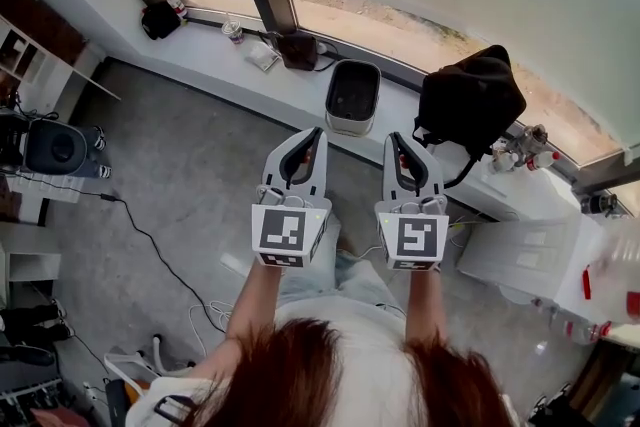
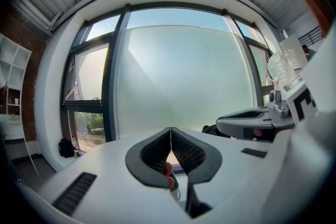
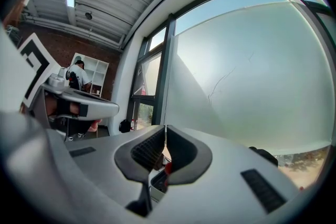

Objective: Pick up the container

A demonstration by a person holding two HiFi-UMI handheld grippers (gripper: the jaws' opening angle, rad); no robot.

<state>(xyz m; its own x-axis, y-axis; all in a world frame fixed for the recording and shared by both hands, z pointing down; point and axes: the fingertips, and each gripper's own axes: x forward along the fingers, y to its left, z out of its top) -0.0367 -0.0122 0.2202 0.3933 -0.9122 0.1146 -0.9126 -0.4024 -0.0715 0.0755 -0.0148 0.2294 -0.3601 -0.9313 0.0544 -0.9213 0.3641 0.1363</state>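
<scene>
Approach step, by my read: nothing gripped yet. Left gripper (image 1: 316, 133) and right gripper (image 1: 397, 139) are held side by side, apart from each other, pointing toward the window ledge (image 1: 200, 40). Left jaws are pressed together at the tips w/ nothing between them. Right jaws are likewise closed, only a hairline between the pads, and empty.

Container (image 1: 349, 124) is a white bin w/ rounded corners. It stands upright on the ledge just ahead of the grippers, roughly between their two lines and a bit nearer the left one. Neither gripper touches it.

Next move prob needs the jaws spread first, since both are clenched. After that, a reach fwd and down to take a wall or the rim. The bin looks wider than one jaw gap, so a rim pinch, or one gripper per side, seems likelier than a full-width grasp.

Contents: the bin's inside reads dark, and I can't tell if anything's in it. Black bag (image 1: 470, 95) sits near on its right, not touching as far as I can see. Small lidded cup (image 1: 233, 31) is farther left on the ledge, fill unknown. Few bottles (image 1: 520, 155) beyond the bag are too small to read.
</scene>
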